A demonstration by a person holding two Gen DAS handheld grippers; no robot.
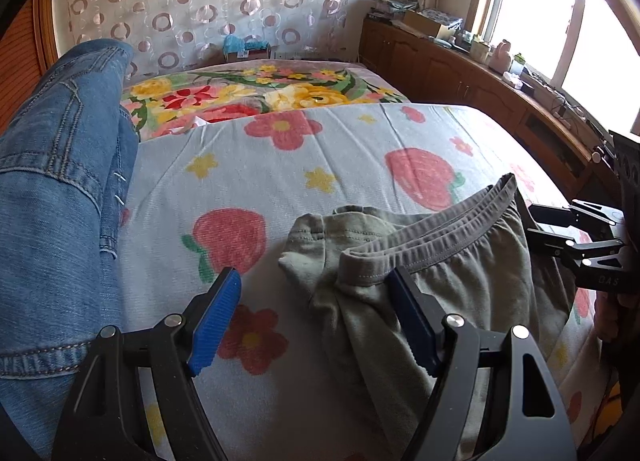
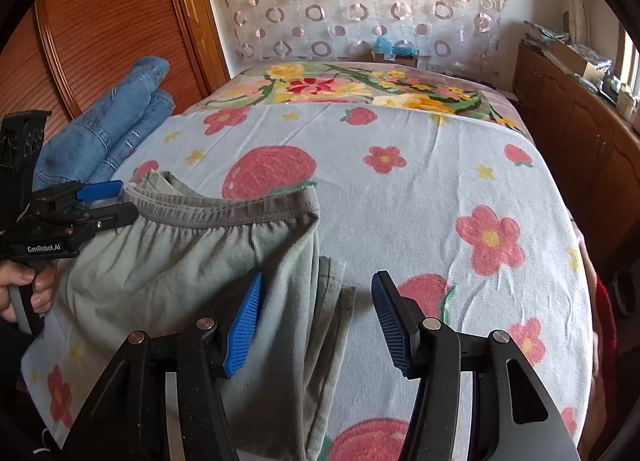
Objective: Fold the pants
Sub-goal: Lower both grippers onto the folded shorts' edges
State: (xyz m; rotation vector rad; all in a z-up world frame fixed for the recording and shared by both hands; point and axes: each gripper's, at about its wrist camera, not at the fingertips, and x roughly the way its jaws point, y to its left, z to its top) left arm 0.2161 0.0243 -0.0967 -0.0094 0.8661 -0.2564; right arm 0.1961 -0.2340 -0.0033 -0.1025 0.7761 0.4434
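Observation:
Grey-green pants [image 1: 460, 293] lie crumpled on the flower-print bed cover [image 1: 320, 157], their elastic waistband [image 1: 440, 239] facing the far side. My left gripper [image 1: 313, 275] hovers open over the left waist corner, its right finger above the fabric and its pads not pressing. In the right wrist view the pants [image 2: 172, 261] fill the lower left. My right gripper [image 2: 318, 279] stands open over their right edge, with a fold of cloth lying between the blue pads. The left gripper [image 2: 116, 203] shows at the left waistband end, and the right gripper [image 1: 538, 223] at the right end.
Blue jeans [image 1: 60, 181] lie heaped along the bed's left side, next to a wooden wardrobe [image 2: 112, 21]. A folded floral blanket [image 1: 260, 93] covers the far end. A cluttered wooden cabinet [image 1: 460, 73] runs under the window on the right. A hand [image 2: 24, 289] holds the left gripper's handle.

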